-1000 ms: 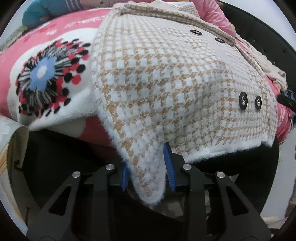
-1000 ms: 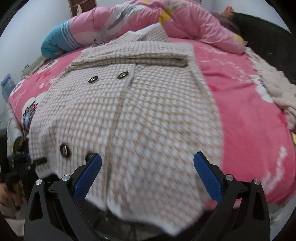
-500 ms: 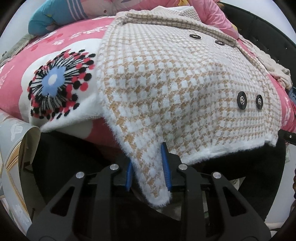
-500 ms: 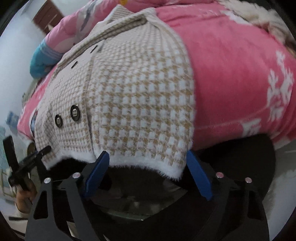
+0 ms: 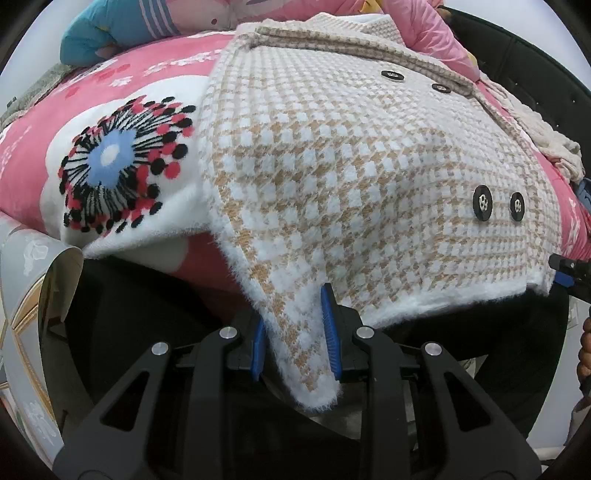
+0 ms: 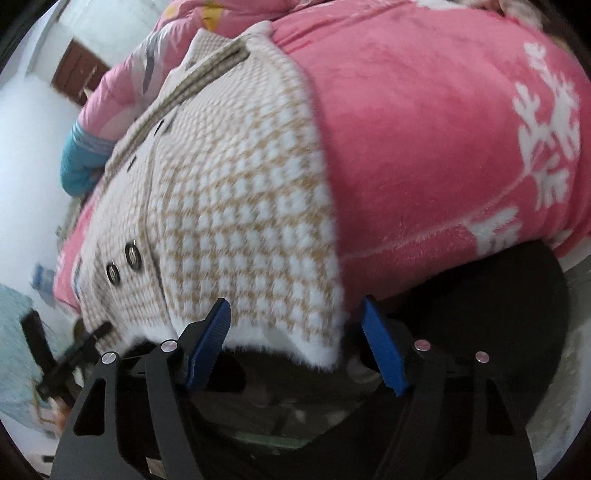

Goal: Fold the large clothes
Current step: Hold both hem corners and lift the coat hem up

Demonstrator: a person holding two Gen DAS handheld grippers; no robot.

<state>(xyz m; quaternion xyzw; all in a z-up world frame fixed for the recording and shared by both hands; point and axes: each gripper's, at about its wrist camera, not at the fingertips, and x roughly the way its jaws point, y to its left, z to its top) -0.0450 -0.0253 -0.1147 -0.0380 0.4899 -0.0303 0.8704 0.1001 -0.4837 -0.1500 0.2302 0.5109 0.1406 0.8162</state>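
A beige-and-white houndstooth coat with black buttons lies spread on a pink blanket. Its hem hangs over the near edge of the bed. My left gripper is shut on the coat's near left hem corner, which droops between the blue pads. In the right wrist view the coat fills the middle. My right gripper straddles the near right hem corner. Its jaws are closing, with the fluffy white hem between them and a gap on each side.
A pink quilt and a blue-ended cushion are piled at the far end of the bed. A cream knitted cloth lies at the far right. Below the blanket's edge the bed front is black. A brown door stands behind.
My right gripper has dropped and rolled from above the coat down to its near right hem corner, its jaws narrowing. The left gripper has tightened slightly on its corner and barely moved.
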